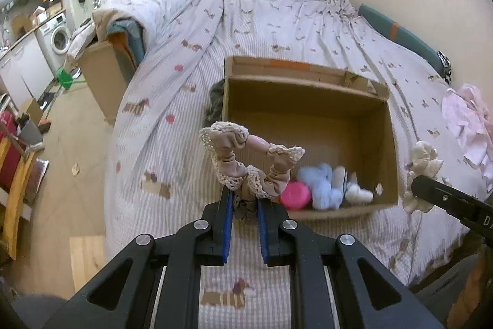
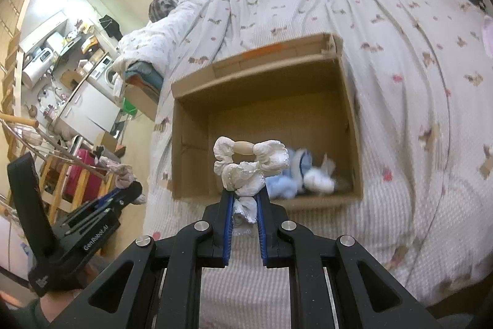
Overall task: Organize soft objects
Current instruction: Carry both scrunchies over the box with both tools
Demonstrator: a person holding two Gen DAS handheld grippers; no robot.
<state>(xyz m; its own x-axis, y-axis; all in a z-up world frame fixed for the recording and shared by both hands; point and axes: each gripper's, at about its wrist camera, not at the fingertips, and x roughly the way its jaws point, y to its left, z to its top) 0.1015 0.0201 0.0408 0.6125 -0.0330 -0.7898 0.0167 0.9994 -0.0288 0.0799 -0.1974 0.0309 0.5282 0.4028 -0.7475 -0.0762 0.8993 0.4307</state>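
Observation:
An open cardboard box stands on the bed; it also shows in the right wrist view. Inside at its near end lie a pink round thing, a light blue plush and a white soft thing. My left gripper is shut on a beige lace-trimmed teether ring, held above the box's near left corner. My right gripper is shut on a white ruffled teether ring, held over the box's near edge. The right gripper and its white ring show at the right in the left wrist view.
The bed has a striped cover with dog prints. A folded duvet lies at its far left. Pink cloth lies at the right. A dark thing lies left of the box. A wooden chair stands on the floor.

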